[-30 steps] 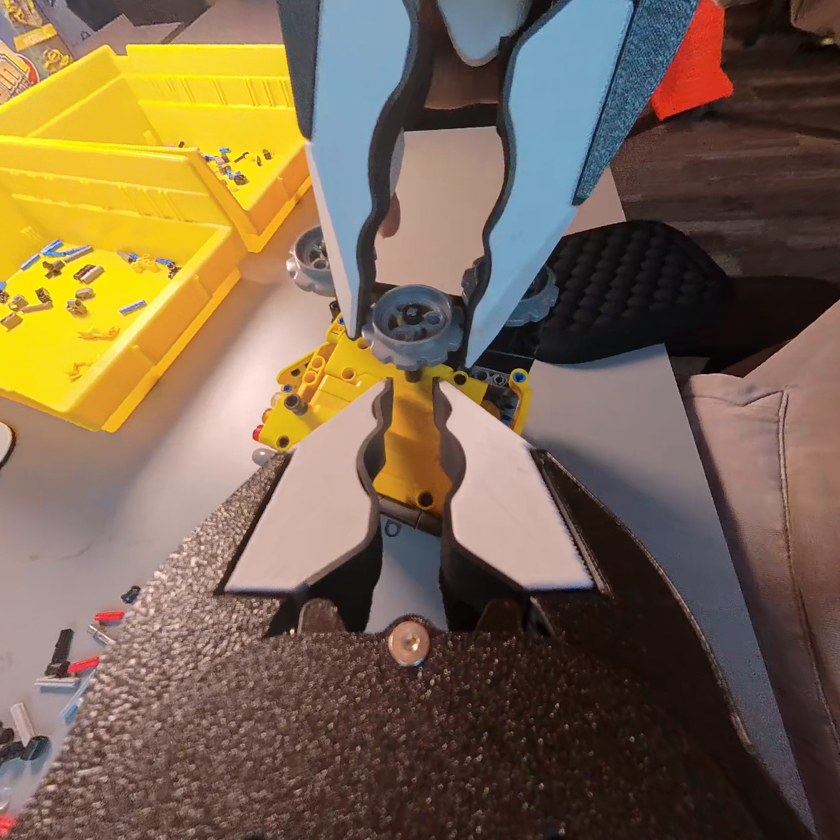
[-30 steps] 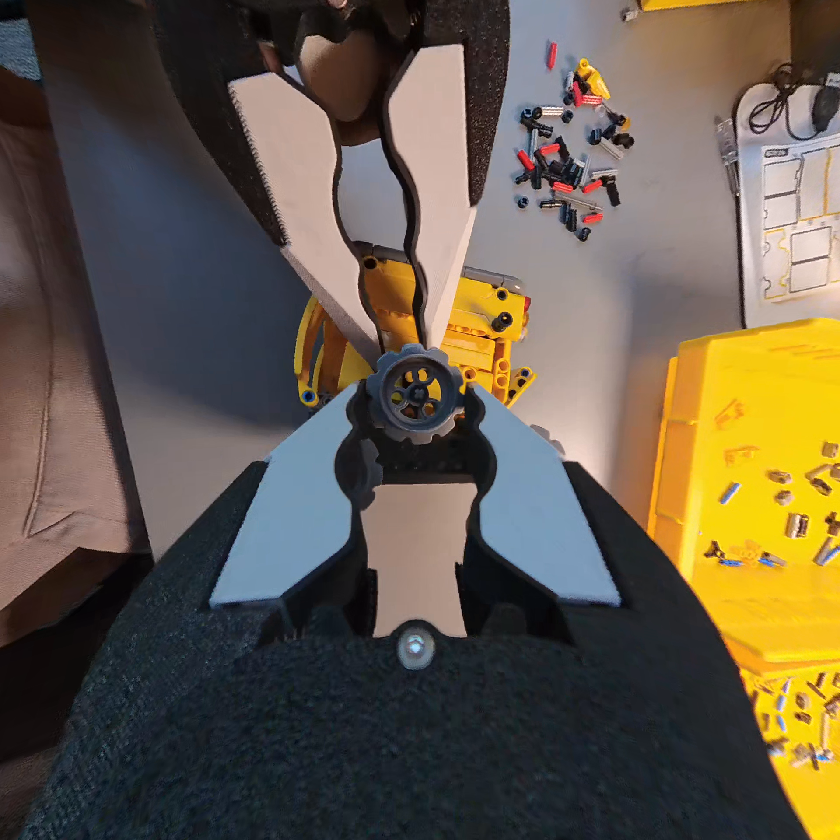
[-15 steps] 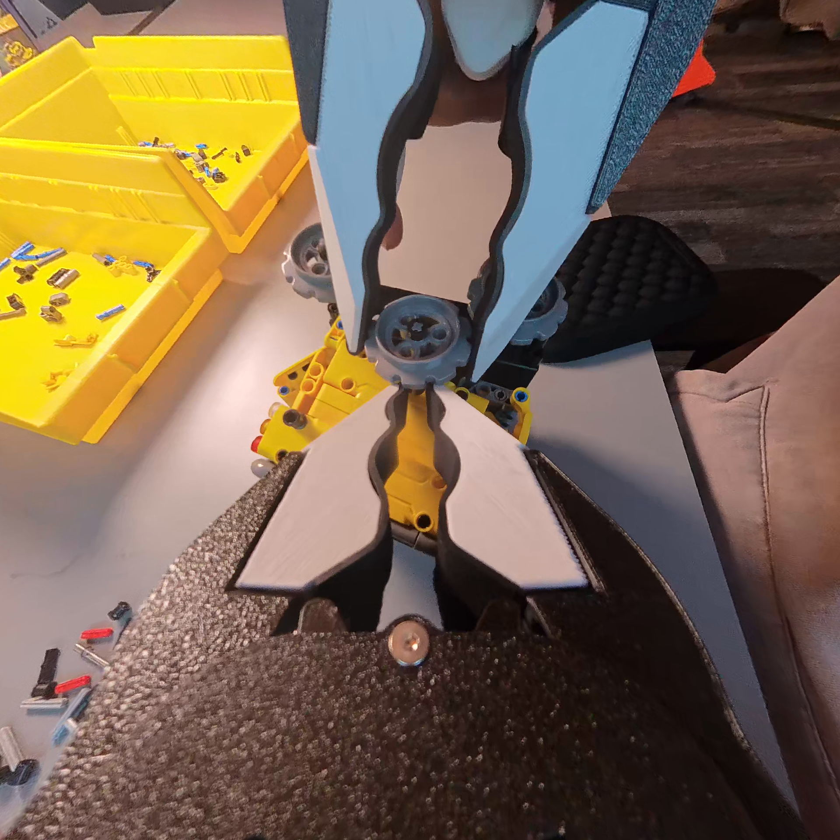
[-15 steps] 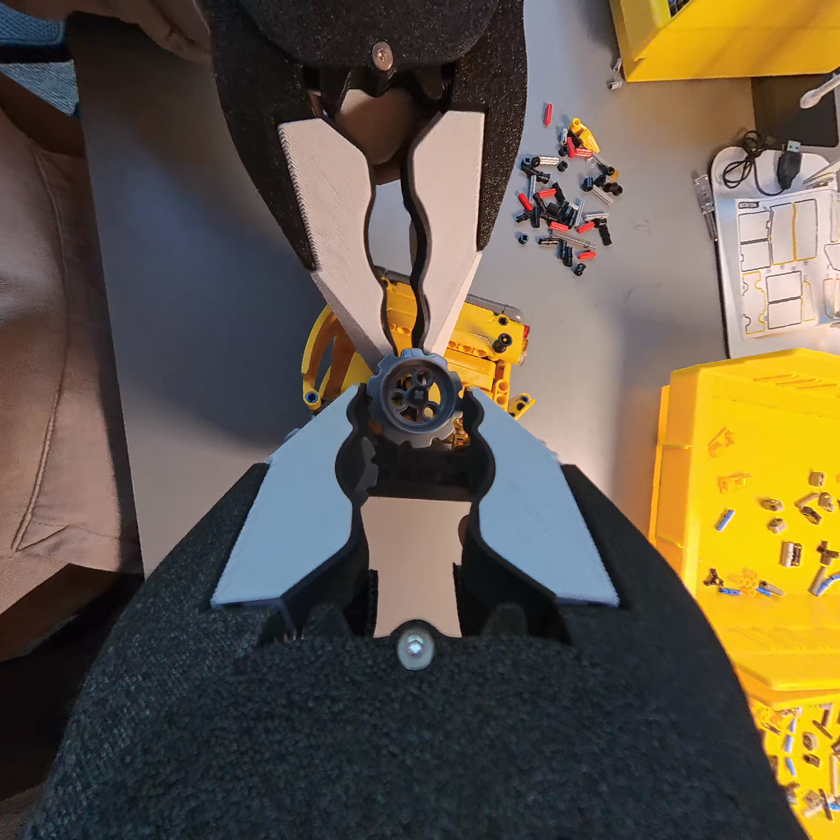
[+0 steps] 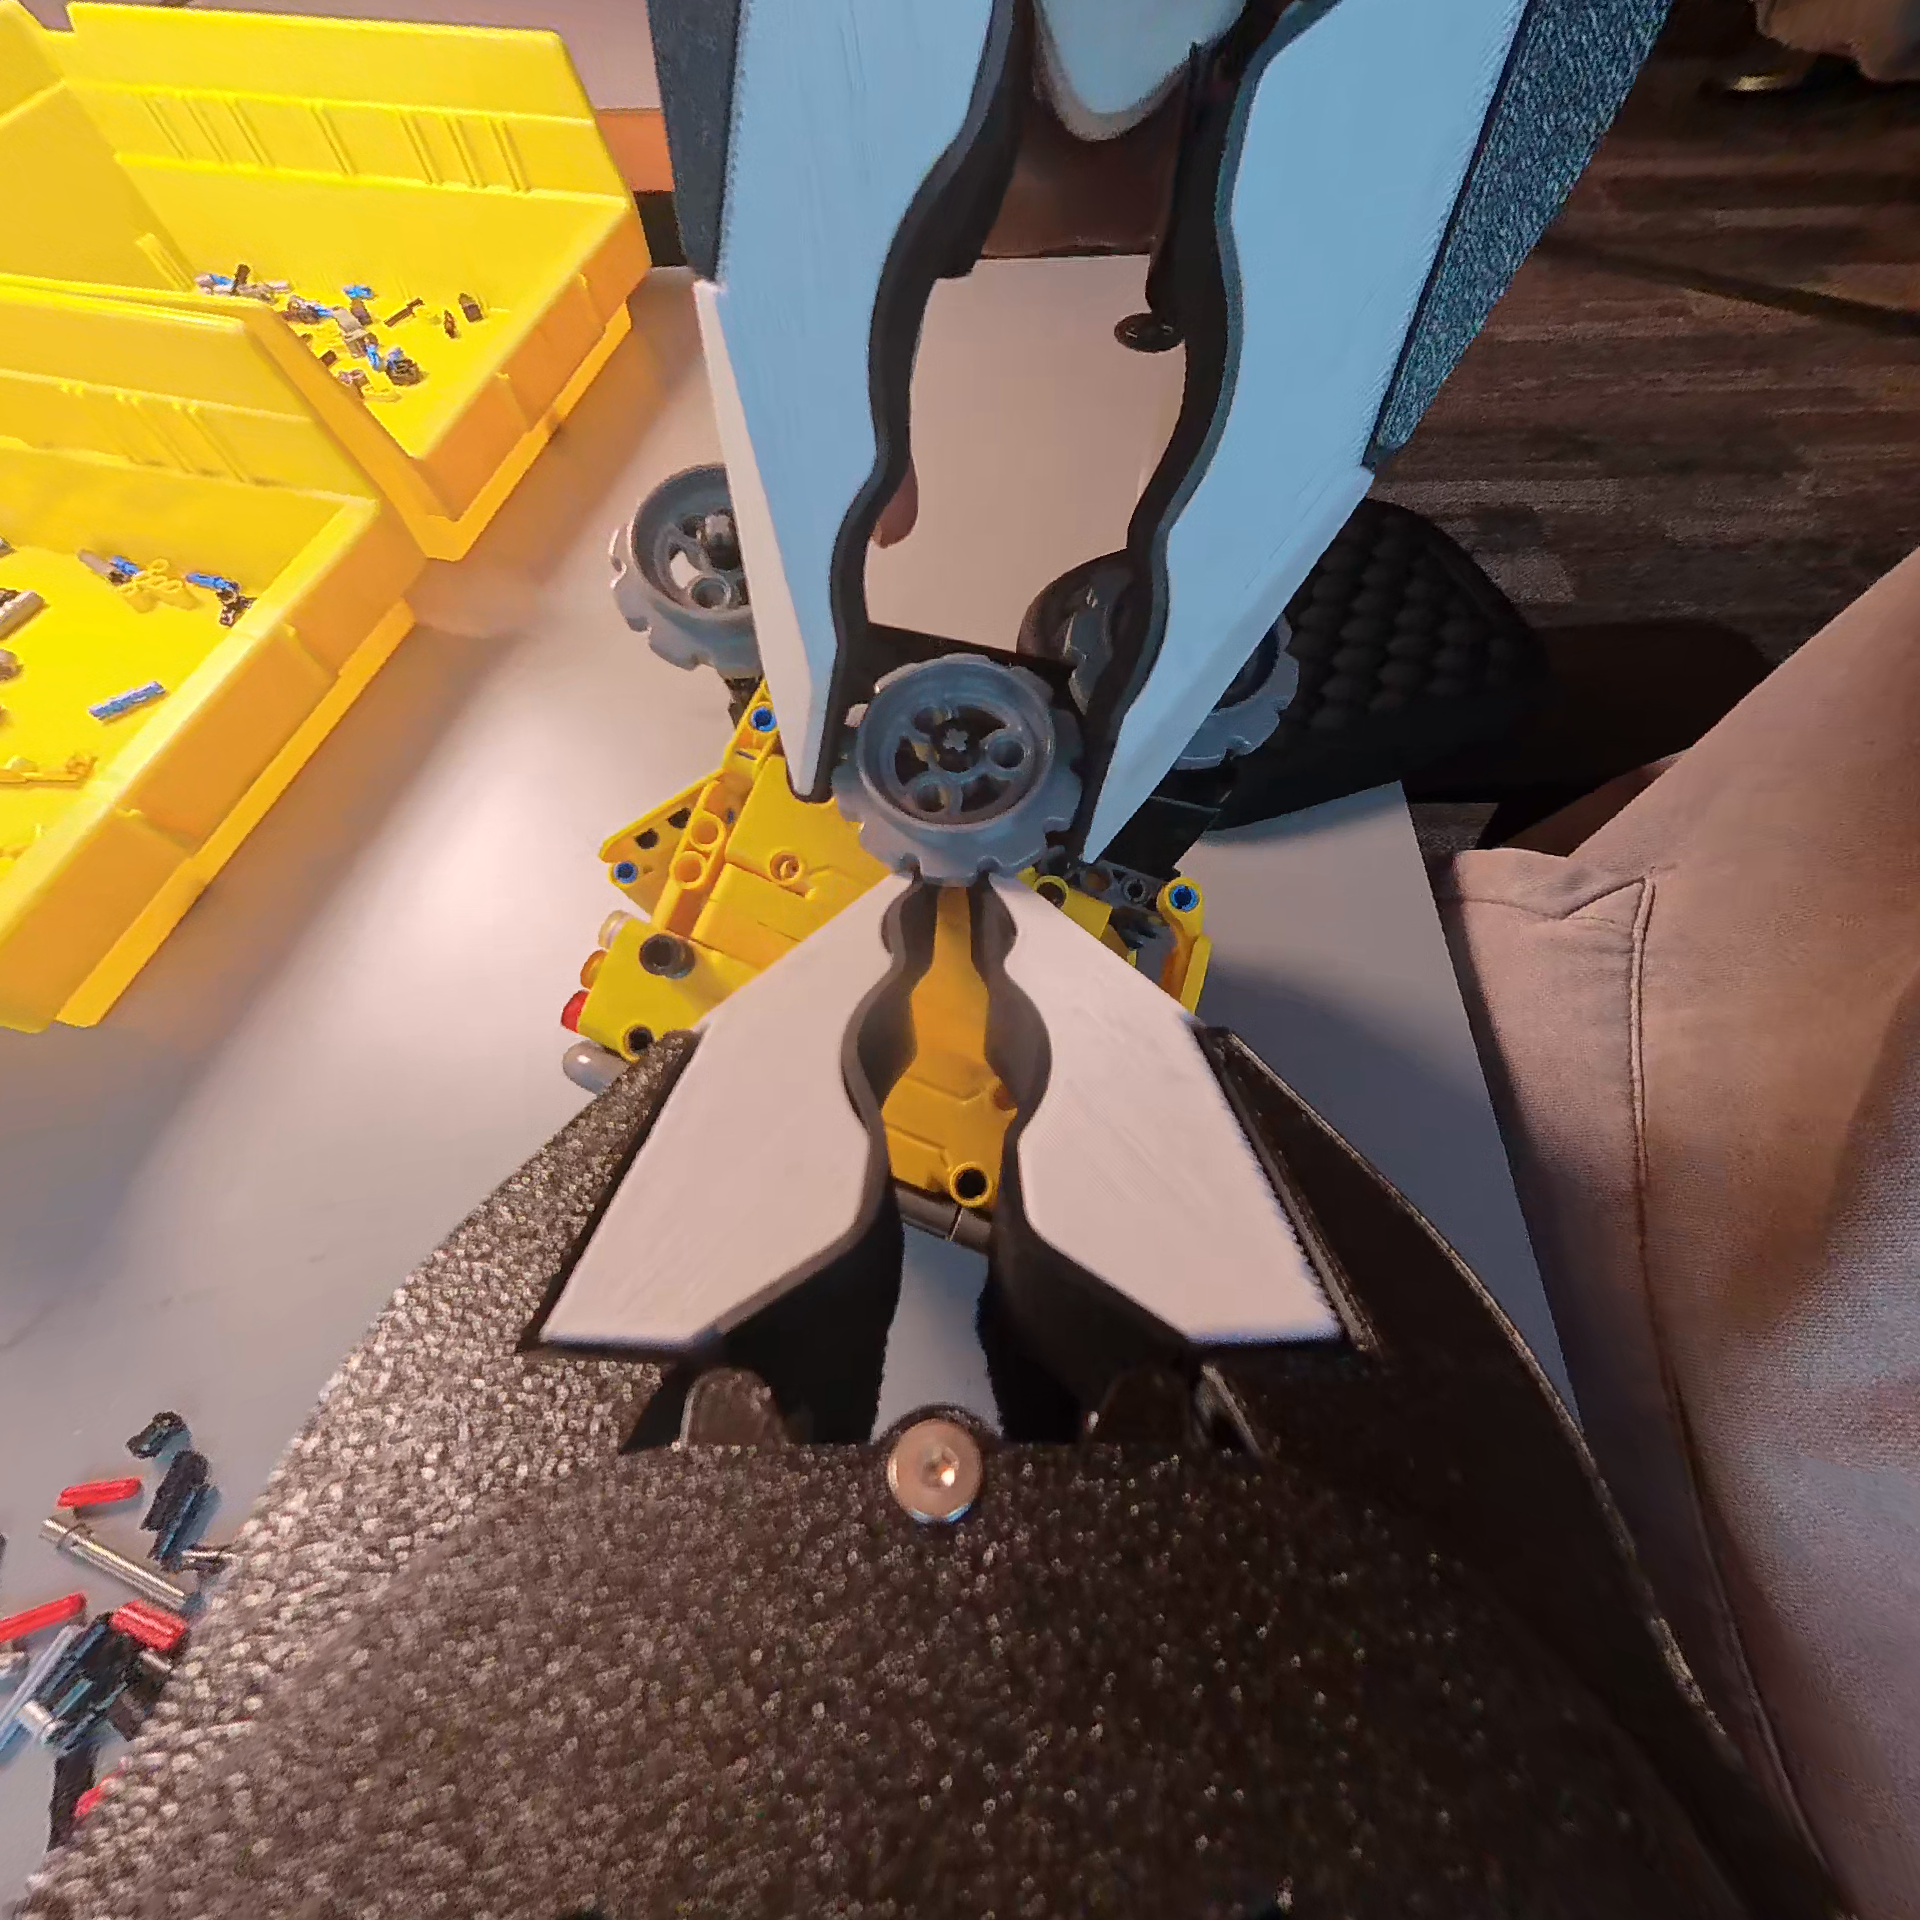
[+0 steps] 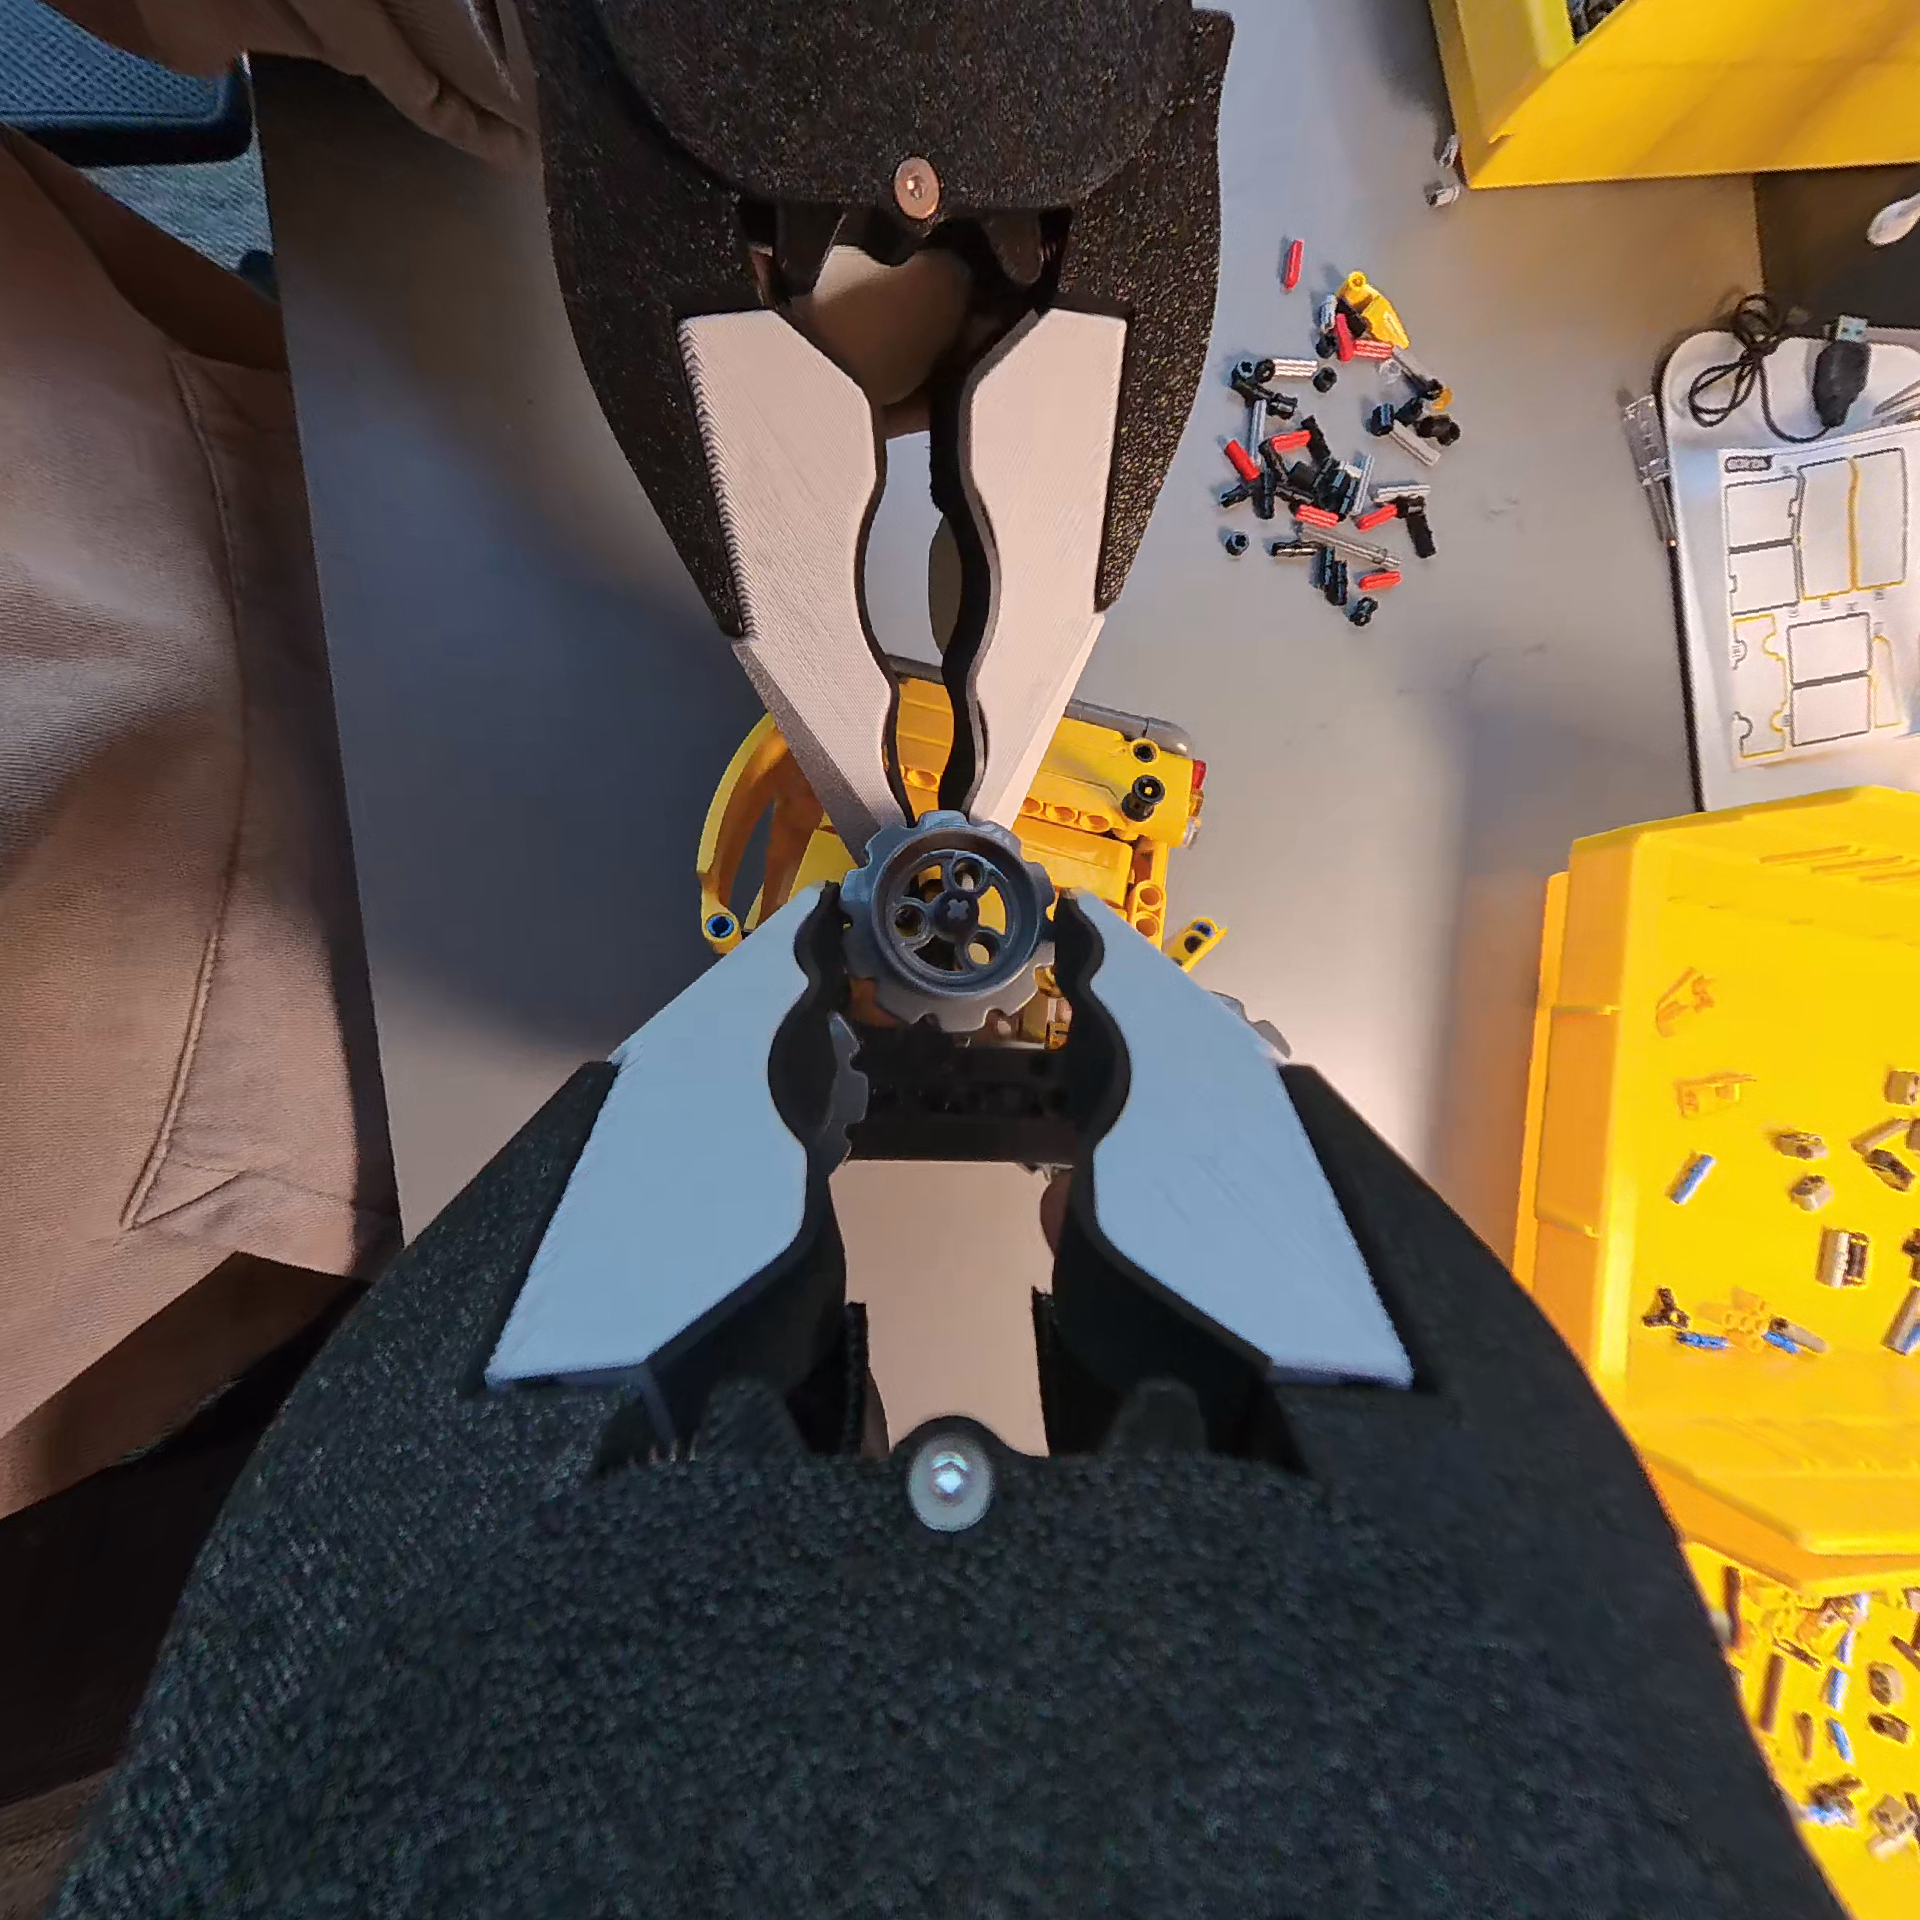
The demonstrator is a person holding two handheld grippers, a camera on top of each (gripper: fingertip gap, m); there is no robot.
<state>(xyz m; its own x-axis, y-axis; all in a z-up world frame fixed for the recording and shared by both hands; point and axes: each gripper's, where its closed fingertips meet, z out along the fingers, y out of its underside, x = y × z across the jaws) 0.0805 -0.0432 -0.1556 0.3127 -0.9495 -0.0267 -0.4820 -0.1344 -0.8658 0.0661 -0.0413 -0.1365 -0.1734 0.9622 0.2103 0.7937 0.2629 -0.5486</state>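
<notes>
- Left wrist view: your left claw is nearly closed on the yellow model, its fingers pinching the narrow yellow body just below the grey wheel. The model rests on the grey worktop beside the yellow bins.
- Your right claw comes in from the far side and clamps that wheel by its toothed rim, one fingertip on each side.
- The wheel looks light, hard plastic; I judge the notched rim the surest hold, since the flat face would slip. The model is rigid, but its pinned joints could pop apart if squeezed or twisted.
- Compared with a second ago, this view sits closer to the wheel, and the bins have slid leftward.
- Right wrist view: the right claw grips the wheel at its tips, and the left claw meets it from opposite.
- Loose parts lie well apart. More of the left claw's body shows than before.
</notes>
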